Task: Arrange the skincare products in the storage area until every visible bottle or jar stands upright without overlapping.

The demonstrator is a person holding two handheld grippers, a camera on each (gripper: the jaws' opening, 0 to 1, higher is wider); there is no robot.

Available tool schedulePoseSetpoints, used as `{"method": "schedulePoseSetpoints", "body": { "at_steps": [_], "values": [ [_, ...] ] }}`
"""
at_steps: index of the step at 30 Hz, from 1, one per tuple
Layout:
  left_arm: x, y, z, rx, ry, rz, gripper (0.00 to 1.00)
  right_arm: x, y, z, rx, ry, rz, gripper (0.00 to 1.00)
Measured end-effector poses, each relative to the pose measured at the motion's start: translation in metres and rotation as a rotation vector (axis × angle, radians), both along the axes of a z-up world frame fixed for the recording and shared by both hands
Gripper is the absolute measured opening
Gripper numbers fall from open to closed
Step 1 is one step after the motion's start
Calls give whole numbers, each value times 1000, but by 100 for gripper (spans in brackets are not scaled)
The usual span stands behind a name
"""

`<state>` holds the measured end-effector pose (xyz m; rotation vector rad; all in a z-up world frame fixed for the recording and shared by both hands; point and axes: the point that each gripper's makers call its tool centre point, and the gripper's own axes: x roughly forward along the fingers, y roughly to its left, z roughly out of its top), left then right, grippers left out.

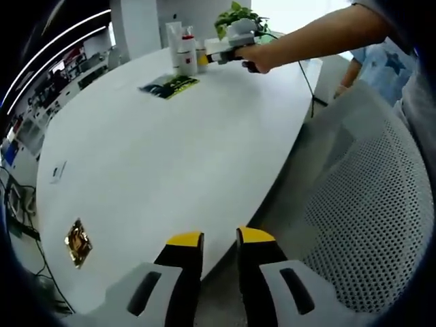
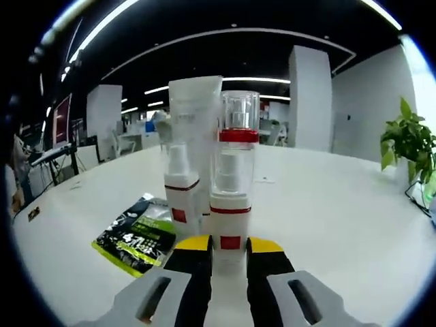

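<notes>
**Right gripper at the bottles, left by the table edge**

Right gripper (image 2: 230,246) pinches the front pump bottle (image 2: 231,197), upright on the table (image 2: 340,211); a second bottle (image 2: 182,191) and tube (image 2: 194,116) stand just behind, sachet (image 2: 139,235) left. Left gripper (image 1: 220,240) hovers narrowly parted, empty, over the near edge; wide bare tabletop beyond.

Table (image 1: 170,157): plain white.
Pump bottle (image 2: 231,197): white with red bands, red square, clear cap.
Smaller bottle (image 2: 181,194): white, red band, red square.
Tube (image 2: 194,109): translucent white.
Sachet (image 2: 139,238): black and lime green, white lettering.
Gripper jaws: black, yellow-tipped, in both views.
Chair (image 1: 368,218): white perforated mesh.
Plant (image 2: 409,143): green leaves.
</notes>
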<state>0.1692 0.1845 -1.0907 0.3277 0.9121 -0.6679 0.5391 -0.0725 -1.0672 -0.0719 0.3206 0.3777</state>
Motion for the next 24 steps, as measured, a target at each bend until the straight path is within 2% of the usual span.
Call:
{"method": "schedulePoseSetpoints", "body": {
  "at_steps": [2, 17, 24],
  "values": [
    [-1, 0, 0, 0, 5, 0, 16, 2, -2, -7, 4, 33, -19, 12],
    [0, 1, -1, 3, 3, 2, 15, 10, -1, -8, -19, 39, -29, 13],
    [0, 3, -2, 9, 2, 8, 15, 14, 1, -11, -5, 69, -27, 13]
  ]
}}
